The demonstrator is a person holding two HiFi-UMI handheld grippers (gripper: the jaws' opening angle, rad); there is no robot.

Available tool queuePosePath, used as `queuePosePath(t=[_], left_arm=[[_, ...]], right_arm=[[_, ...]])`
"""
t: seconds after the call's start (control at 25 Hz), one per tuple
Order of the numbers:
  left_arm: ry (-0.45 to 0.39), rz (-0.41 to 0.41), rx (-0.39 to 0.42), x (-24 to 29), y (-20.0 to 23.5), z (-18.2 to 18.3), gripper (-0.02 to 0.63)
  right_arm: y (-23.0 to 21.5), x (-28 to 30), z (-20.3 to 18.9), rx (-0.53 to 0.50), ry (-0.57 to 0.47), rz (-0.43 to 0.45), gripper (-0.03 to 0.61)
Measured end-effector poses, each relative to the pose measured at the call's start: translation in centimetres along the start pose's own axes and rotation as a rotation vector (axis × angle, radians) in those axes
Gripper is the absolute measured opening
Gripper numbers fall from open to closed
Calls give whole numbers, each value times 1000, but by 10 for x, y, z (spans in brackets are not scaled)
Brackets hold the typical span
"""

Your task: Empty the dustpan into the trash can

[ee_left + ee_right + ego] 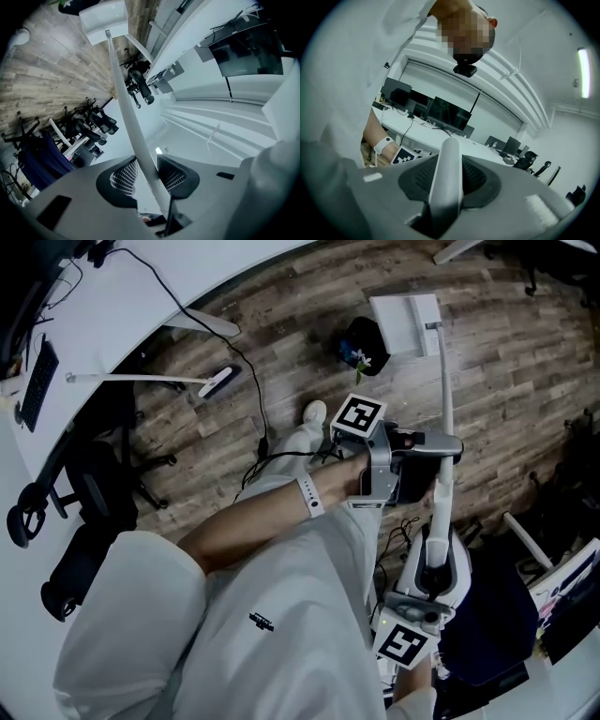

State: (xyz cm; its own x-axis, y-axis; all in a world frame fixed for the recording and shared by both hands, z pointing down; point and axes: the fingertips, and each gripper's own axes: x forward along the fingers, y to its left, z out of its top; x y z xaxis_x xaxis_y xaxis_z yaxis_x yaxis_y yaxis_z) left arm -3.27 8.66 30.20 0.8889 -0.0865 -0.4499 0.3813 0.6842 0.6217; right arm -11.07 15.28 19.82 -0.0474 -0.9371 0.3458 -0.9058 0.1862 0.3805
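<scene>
A white long-handled dustpan hangs over the wood floor; its pan (405,322) is at the top of the head view and its handle (446,399) runs down toward me. My left gripper (439,461) is shut on the handle partway along, the pole (126,98) passing between its pads and the pan (104,18) showing far up. My right gripper (433,563) is shut on the handle's thick upper end (447,168). A small black trash can (361,341) with blue and white scraps stands on the floor just left of the pan.
A white desk (103,315) curves along the upper left with a black office chair (89,512) beside it. Cables (258,427) trail across the floor near my shoe (313,414). Dark chairs (487,624) crowd the lower right.
</scene>
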Motion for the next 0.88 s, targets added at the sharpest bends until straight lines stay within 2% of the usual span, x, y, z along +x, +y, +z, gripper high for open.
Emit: queuePosePath(t=[0.2, 0.4, 0.68, 0.88], left_arm=[[42, 43, -17, 14, 10, -11, 137], [85, 92, -41, 36, 22, -20, 137], [111, 198, -75, 71, 53, -27, 137], [145, 251, -109, 95, 80, -32, 133]], right_arm=[[-13, -12, 1, 89, 9, -72, 126], [-36, -23, 1, 231, -8, -153, 126], [-80, -49, -25, 464, 33, -297, 127], [-105, -65, -43, 584, 39, -397, 127]])
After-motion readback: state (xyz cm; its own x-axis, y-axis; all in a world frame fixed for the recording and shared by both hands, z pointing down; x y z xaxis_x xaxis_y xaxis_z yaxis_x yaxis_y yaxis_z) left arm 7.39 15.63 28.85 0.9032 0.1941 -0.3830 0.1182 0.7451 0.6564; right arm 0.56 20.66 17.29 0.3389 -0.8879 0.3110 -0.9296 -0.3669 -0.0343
